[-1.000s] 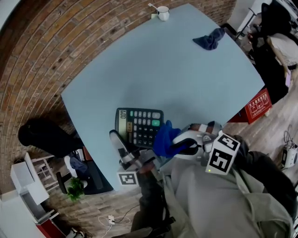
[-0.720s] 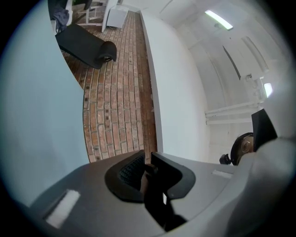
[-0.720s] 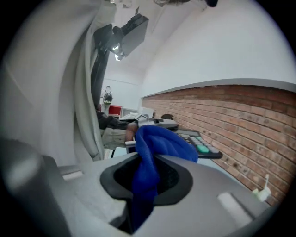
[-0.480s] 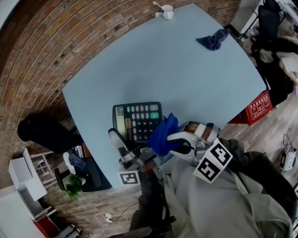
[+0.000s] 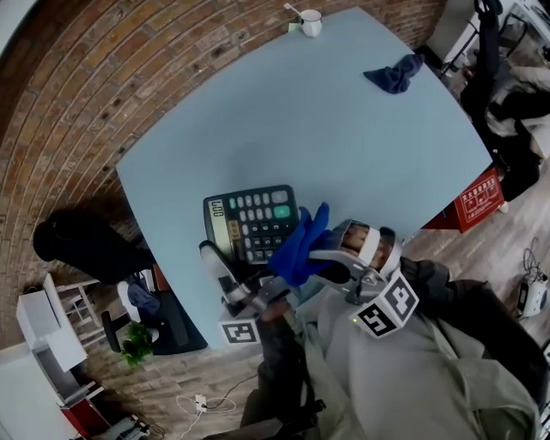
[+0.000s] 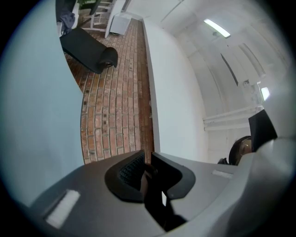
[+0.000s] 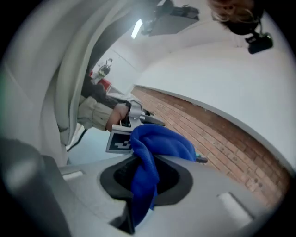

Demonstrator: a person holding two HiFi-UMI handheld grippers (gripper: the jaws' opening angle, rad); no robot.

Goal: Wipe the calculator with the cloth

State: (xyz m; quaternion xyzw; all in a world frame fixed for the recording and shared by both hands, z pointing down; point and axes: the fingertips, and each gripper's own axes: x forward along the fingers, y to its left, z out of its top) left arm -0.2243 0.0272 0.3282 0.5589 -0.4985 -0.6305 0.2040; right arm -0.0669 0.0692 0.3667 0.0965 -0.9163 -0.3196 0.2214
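while your left gripper (image 5: pixel 213 254) pinches the near left corner of the black desk calculator (image 5: pixel 251 222) with grey keys and one green key, its jaws stand almost together on that thin dark edge. the calculator is at the near edge of the pale blue round-cornered table (image 5: pixel 344 146), display end toward the left; whether it rests flat there you cannot tell. your right gripper (image 5: pixel 314 256) has its jaws clamped on the bright blue fleecy cloth (image 5: pixel 305 242): a fold runs down between the pads and the rest bunches out past the tips. seen from your head, the cloth overlaps the calculator's right end; whether it presses on the keys cannot be made out. in the right gripper view the left gripper shows just behind the cloth. well apart, at the table's far side, lie a crumpled dark blue rag (image 5: pixel 394 74) and a small white mug (image 5: pixel 309 22) with a spoon in it. red-brown brick floor (image 5: pixel 77 94) surrounds the table
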